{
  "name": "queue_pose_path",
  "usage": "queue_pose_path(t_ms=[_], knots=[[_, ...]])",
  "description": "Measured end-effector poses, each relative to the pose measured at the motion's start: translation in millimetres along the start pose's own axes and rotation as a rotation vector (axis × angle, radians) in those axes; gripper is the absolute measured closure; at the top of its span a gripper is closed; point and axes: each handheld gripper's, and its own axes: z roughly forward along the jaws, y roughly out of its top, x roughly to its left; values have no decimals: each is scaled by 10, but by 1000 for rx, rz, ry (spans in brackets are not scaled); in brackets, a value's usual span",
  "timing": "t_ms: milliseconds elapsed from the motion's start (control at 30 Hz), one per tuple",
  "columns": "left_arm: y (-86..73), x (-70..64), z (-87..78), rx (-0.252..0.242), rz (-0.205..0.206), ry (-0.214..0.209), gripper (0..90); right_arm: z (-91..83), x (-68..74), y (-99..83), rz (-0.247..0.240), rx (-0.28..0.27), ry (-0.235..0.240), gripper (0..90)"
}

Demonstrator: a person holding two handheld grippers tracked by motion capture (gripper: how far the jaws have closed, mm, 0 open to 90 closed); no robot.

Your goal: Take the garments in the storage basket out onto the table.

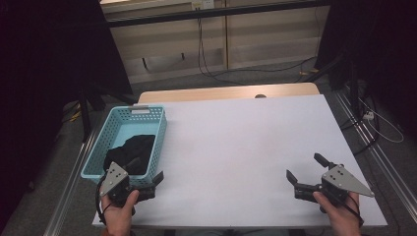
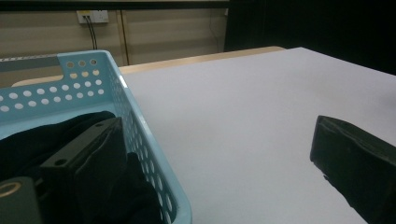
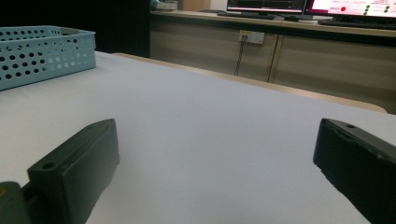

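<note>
Over the near end of the turquoise perforated basket [image 1: 129,129] hangs the left gripper [image 1: 146,173], jaws spread wide and empty — one inside the basket wall above the crumpled black cloth [image 1: 132,151], the other outside over the white tabletop [image 1: 246,147]. Whether that inner jaw touches the cloth is unclear. Far across, the right gripper [image 1: 304,171] rests wide open and empty — clearly the farther one.

Basket [image 1: 114,129]: light blue plastic, rectangular, perforated walls, upright at the table's left edge, open top. Black cloth [image 1: 132,151]: dark, crumpled, probably a garment, heaped in the basket's near half, against its right wall.
</note>
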Motion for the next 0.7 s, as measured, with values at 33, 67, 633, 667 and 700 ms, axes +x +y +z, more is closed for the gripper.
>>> queue_pose_path(t_ms=[33,67,633,667,700], knots=[[2,1,-7,-9,-2,12,38,8,-1,-11,23,10,16,0],[2,1,-7,-9,-2,12,38,11,-3,-14,26,12,18,0],[22,73,-13,28,-17,66,39,27,25,-21,9,23,48,0],[22,73,-13,28,-17,66,39,27,25,-21,9,23,48,0],[48,110,-30,39,-21,69,39,32,30,-22,1,27,52,0]])
